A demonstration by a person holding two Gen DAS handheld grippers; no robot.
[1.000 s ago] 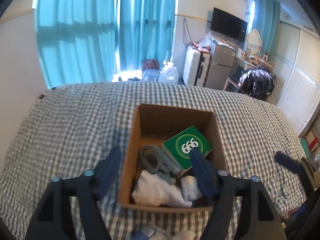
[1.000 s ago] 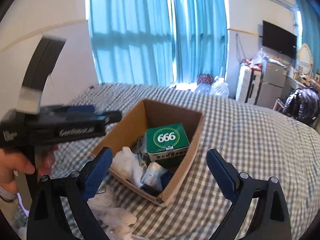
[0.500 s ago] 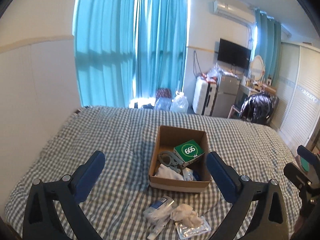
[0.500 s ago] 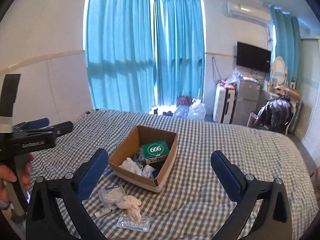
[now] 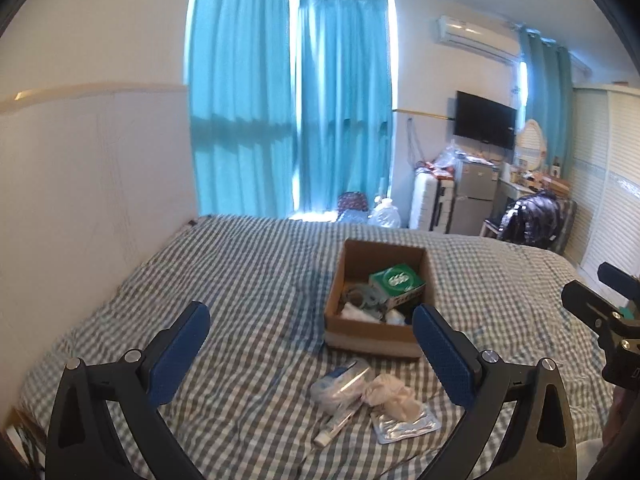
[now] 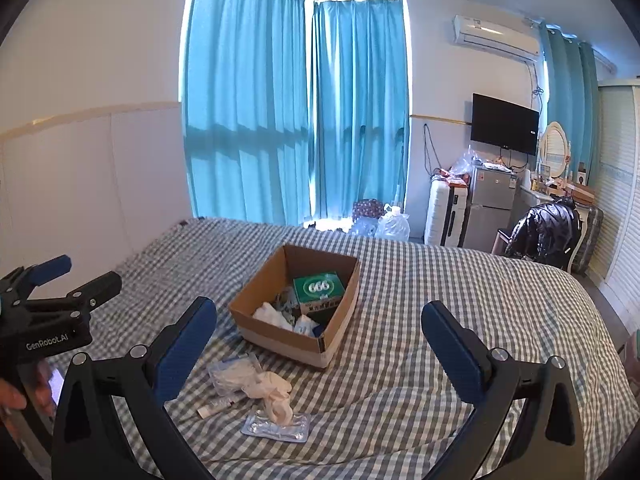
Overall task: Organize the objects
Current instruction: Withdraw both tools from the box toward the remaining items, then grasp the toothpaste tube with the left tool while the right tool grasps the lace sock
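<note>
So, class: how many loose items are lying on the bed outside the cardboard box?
4, clustered before the box: plastic pouch, crumpled cloth, small tube, blister pack. Others may hide beneath.

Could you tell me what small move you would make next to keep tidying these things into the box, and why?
I would probably lower the left gripper onto the crumpled white cloth. It still lies on the grey checked bedspread outside the open brown cardboard box, beside the clear plastic pouch, and both grippers stand open and empty.

Both grippers – left gripper (image 5: 307, 350) & right gripper (image 6: 318, 346) – pulled back from box (image 5: 370, 334), fingers wider.
</note>
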